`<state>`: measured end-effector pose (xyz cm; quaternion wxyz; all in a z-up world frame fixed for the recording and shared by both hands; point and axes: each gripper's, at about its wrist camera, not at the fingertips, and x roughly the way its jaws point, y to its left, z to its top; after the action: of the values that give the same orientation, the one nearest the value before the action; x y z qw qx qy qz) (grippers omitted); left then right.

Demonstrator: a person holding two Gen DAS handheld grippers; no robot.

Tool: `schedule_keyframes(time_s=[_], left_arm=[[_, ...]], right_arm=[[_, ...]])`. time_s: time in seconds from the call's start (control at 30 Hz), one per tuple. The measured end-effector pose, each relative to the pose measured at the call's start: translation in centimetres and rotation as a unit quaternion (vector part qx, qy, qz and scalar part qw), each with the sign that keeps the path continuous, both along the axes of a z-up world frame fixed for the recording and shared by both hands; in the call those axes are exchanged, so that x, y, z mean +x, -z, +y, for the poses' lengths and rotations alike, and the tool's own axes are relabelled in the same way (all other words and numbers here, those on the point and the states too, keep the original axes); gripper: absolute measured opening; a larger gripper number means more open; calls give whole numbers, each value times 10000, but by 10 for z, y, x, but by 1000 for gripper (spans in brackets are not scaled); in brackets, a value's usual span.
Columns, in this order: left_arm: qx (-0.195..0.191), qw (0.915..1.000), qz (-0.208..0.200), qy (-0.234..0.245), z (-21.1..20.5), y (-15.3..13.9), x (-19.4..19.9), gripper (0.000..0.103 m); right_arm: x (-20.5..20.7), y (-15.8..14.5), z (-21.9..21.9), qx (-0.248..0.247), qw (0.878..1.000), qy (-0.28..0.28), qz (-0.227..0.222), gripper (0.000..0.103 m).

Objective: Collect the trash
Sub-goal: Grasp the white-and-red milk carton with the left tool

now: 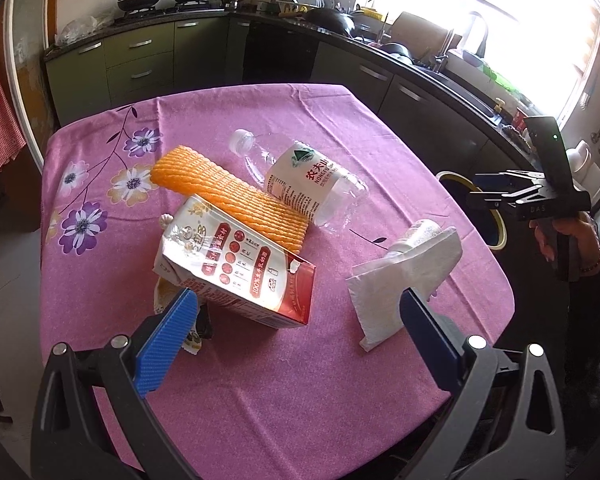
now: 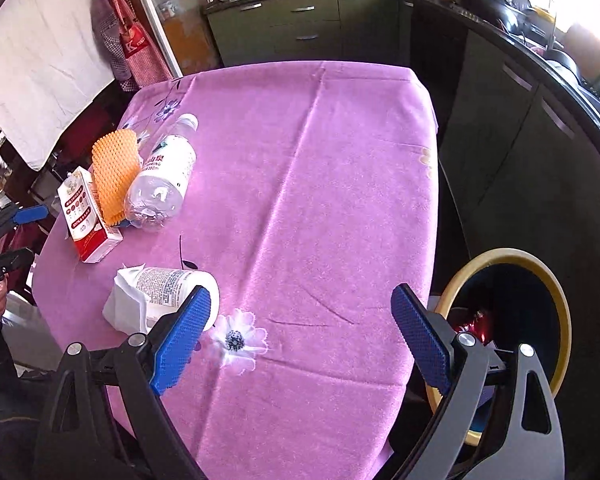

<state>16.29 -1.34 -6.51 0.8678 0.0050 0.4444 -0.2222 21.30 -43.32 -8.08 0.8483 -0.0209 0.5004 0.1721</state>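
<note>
Left wrist view: one carton (image 1: 240,264), one foam net (image 1: 228,194), one tissue (image 1: 400,280), two bottles; water bottle (image 1: 300,176) cap toward 10 o'clock. Both hand-held grippers gape, empty.

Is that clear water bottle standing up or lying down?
Lying down: the water bottle rests on its side on the pink tablecloth, white cap on.

A matt pink cloth (image 1: 260,380) with printed flowers covers the surface. The bottle (image 1: 300,176) is clear glossy plastic with a paper-like label. The carton (image 1: 240,264) is glossy printed card. The orange net (image 1: 228,192) looks like ribbed foam. The tissue (image 1: 396,292) is soft embossed paper. Each claw's pads (image 2: 180,344) are blue, dimpled, perhaps rubber; the bin (image 2: 556,280) has a smooth yellow rim.
</note>
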Motion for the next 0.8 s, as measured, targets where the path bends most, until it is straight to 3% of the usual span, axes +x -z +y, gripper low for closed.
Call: schedule_keyframes(time_s=[0.17, 0.33, 0.5, 0.63, 0.8], left_arm=[[-326, 9969, 443, -569, 20, 1, 27, 96], [-713, 9860, 1044, -1090, 45, 12, 59, 96], [-687, 9826, 1334, -1094, 54, 27, 81, 96], [-890, 9796, 1547, -918, 51, 33, 87, 96], [-733, 9846, 1329, -867, 43, 24, 84, 92]], right_arm=[[0, 7, -1, 76, 9999, -20, 94, 90], [2, 12, -3, 140, 9998, -81, 131, 90], [3, 19, -4, 212, 9995, -163, 191, 90], [3, 23, -6, 256, 9993, -160, 242, 90], [4, 26, -9, 286, 9991, -119, 293, 90]])
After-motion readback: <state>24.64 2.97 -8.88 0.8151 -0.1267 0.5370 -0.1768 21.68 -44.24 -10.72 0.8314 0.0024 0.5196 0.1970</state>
